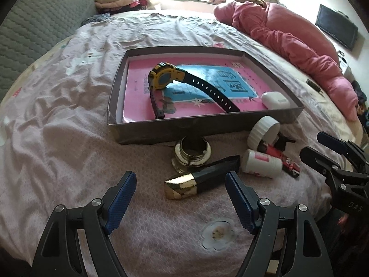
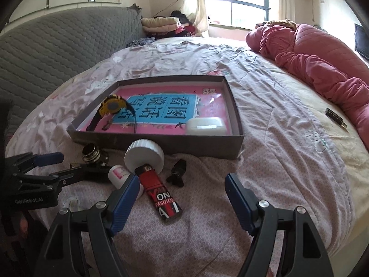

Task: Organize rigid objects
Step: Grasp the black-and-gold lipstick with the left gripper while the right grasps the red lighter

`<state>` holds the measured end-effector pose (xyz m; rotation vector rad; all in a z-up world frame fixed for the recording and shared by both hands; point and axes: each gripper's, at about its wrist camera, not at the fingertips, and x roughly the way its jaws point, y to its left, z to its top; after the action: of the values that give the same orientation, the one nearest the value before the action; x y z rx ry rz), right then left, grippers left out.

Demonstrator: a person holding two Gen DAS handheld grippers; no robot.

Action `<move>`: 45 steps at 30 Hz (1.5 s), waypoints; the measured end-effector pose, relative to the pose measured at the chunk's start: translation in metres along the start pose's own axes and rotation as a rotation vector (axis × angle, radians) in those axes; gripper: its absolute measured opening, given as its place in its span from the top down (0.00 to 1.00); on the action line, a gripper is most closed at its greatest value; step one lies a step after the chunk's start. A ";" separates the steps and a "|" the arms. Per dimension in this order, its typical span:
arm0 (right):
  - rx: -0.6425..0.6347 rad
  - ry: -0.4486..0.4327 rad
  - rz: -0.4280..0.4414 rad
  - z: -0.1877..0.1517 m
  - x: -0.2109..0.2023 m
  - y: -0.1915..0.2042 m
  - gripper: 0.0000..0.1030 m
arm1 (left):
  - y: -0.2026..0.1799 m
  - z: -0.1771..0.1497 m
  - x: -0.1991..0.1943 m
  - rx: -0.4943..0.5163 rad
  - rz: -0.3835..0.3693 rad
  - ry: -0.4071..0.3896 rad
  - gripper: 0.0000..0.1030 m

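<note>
Hovering both grippers over the bed, jaws spread, nothing held: left gripper (image 1: pixel 181 195) near the black-and-gold case (image 1: pixel 200 177), right gripper (image 2: pixel 180 197) over the red lighter (image 2: pixel 161 195). We see the watch (image 1: pixel 166 78) inside the far box (image 1: pixel 161 131).

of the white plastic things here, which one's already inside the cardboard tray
The white rounded earbud case in the tray's near right corner. The white ribbed cap and small white bottle lie outside on the bedsheet.
</note>
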<state>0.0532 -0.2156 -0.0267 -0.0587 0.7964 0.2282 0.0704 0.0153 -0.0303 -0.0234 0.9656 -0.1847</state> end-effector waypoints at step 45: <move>-0.143 0.140 0.189 -0.007 0.043 0.014 0.72 | -0.023 0.006 0.025 0.175 -0.280 0.107 0.48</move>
<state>0.0740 -0.1954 -0.0618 -0.1360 0.9252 0.4640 0.0856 -0.0119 -0.0447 0.0122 1.0477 -0.5317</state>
